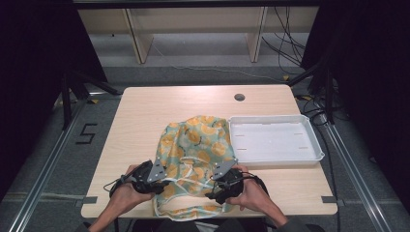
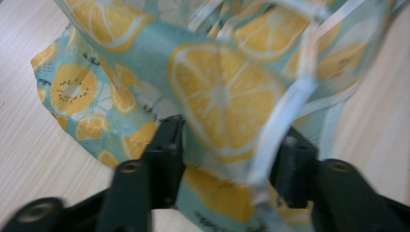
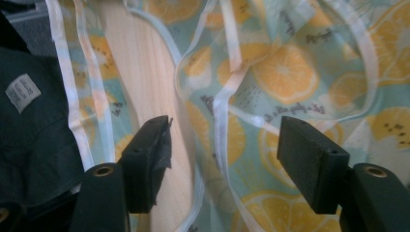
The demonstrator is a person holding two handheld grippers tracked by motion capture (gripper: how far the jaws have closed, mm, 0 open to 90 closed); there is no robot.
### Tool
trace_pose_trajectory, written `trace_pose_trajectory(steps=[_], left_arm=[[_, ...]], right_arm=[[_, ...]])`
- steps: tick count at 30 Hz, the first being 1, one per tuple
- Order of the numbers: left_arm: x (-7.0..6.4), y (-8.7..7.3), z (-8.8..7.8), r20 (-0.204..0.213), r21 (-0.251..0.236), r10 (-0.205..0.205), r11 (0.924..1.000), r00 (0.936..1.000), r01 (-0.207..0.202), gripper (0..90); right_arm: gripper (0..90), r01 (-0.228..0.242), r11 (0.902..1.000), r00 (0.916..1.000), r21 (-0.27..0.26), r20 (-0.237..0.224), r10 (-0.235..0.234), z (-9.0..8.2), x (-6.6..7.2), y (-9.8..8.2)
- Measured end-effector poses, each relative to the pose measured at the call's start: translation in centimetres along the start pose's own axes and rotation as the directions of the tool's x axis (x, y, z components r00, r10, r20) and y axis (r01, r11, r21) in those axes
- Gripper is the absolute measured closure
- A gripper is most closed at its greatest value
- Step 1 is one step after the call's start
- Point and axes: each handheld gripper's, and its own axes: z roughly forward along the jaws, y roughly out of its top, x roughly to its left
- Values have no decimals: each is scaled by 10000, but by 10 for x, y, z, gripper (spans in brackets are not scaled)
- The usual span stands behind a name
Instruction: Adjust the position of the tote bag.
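A pale green cloth [image 1: 196, 140] printed with yellow citrus slices and trimmed with white straps lies crumpled on the wooden table [image 1: 145, 116], its near edge hanging over the front. My left gripper [image 1: 166, 186] sits at the cloth's near left edge. In the left gripper view a raised fold of the cloth [image 2: 222, 92] and a white strap [image 2: 278, 125] stand between the parted jaws of my left gripper [image 2: 227, 145]. My right gripper [image 1: 213, 192] is at the near right. Seen in its own view, my right gripper [image 3: 225, 145] is open over a strap [image 3: 220, 111] and cloth [image 3: 290, 72].
A white shallow tray [image 1: 273, 140] stands just right of the cloth, with nothing in it. A round cable hole [image 1: 239, 97] is in the table's far side. Bare table [image 3: 145, 87] shows through a strap loop, and dark fabric with a white label [image 3: 21, 92] lies at the left.
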Motion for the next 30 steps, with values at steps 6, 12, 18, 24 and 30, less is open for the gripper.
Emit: trace_pose_trajectory(steps=[6, 12, 18, 24, 30], left_arm=[[11, -2, 3, -2, -101, 88, 9999, 10000, -88, 869], [15, -3, -7, -103, -246, -46, 9997, 9999, 44, 884], [19, -5, -15, -273, -414, -279, 9988, 9992, 268, 884], [31, -6, -27, -474, -847, -725, 9941, 9962, 683, 884], [40, -6, -35, -581, -929, -909, 9920, 9942, 853, 884]], right_arm=[[550, 235, 9991, 9997, 341, -110, -231, 6, -1, 0], [892, 954, 9953, 9954, 181, -77, -953, 2, -4, 3], [900, 1046, 9931, 9909, -522, 900, -996, -22, -12, 15], [900, 1188, 9819, 9812, -1476, 1687, -933, -50, -32, 34], [900, 1180, 9725, 9706, -2010, 2300, -703, -63, -53, 49]])
